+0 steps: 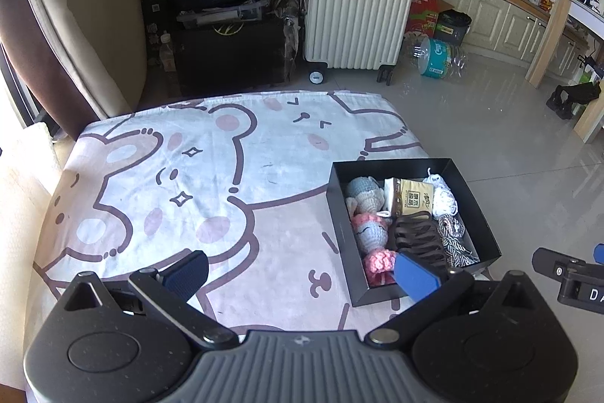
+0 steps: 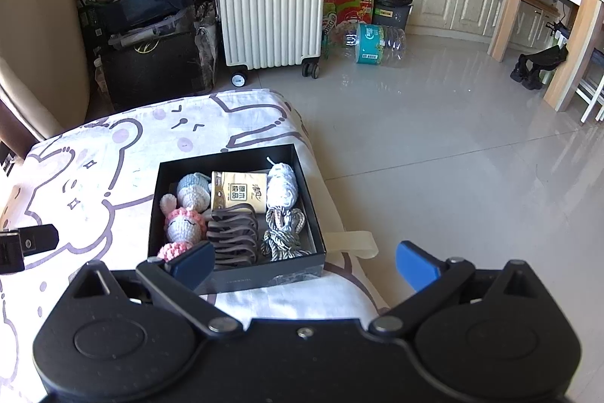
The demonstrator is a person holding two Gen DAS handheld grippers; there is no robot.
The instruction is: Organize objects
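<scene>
The black box (image 2: pixel 234 244) sits at the blanket's (image 1: pixel 170 176) right edge, holding crochet dolls (image 2: pixel 185 225), a tissue pack (image 2: pixel 238 191), brown hair clip (image 2: pixel 232 237) and cords. Both the left tongs (image 1: pixel 302 272) and right tongs (image 2: pixel 304 263) hang released, empty, just before the box.

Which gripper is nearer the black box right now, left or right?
Right. The right gripper hangs open directly at the near wall of the black box. The left gripper, also open, is off to the box's left over the blanket.
</scene>
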